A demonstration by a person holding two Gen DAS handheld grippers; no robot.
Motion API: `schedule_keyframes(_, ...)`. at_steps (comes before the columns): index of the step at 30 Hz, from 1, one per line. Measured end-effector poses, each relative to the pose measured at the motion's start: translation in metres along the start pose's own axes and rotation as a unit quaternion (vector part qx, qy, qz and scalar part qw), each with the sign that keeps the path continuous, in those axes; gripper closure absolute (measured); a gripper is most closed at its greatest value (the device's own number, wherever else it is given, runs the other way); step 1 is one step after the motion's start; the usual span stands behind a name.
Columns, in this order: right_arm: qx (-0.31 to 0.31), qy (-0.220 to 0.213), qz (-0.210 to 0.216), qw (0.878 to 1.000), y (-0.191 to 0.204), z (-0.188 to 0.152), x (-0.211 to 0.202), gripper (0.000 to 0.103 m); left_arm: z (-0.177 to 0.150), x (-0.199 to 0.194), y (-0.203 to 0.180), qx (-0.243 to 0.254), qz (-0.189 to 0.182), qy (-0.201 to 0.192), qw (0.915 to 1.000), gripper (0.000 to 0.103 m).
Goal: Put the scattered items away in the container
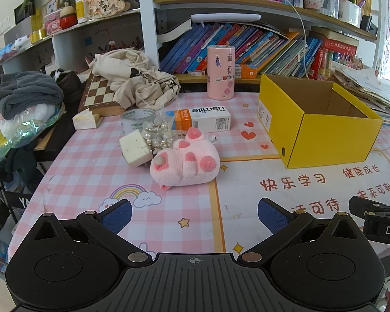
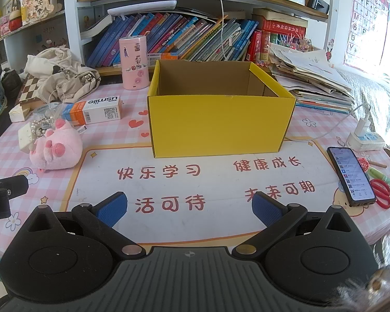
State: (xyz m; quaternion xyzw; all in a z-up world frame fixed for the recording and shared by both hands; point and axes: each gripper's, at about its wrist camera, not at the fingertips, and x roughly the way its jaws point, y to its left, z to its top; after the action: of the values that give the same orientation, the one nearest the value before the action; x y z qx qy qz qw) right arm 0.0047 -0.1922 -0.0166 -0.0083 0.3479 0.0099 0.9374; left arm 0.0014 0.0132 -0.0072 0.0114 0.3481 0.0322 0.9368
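The yellow box [image 2: 221,119] stands open on the tabletop [image 2: 221,221], and nothing can be seen inside it. All the other things are told from this box.

To the left of the box lies a little heap. A pink plush toy [image 1: 186,162] lies nearest the camera. Touching it on the far side are a string of pearls [image 1: 156,135] and a pale block [image 1: 135,148], maybe a sponge, but it is hard to tell. Behind those sits a roll of clear tape [image 1: 137,121]. A white and orange carton [image 1: 201,119] lies flat between the tape and the box, apart from the box.

Behind the box, to the left, a pink tin [image 2: 133,63] stands upright. To the right of the box lie a phone [image 2: 351,175], red scissors [image 2: 382,193] and a white power strip [image 2: 366,140].

The left tongs [image 1: 195,214] hover in front of the toy, spread wide, holding nothing. The right tongs [image 2: 189,208] hover in front of the box, also spread wide and holding nothing.
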Motion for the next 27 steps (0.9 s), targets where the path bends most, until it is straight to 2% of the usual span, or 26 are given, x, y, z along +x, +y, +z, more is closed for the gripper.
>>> schedule_keyframes(27,-0.007,0.004,0.0,1.0,0.0015,-0.0005,0.0035,0.0,-0.0002,0.0045,0.0013,-0.003,-0.006,0.008,0.9999,0.0)
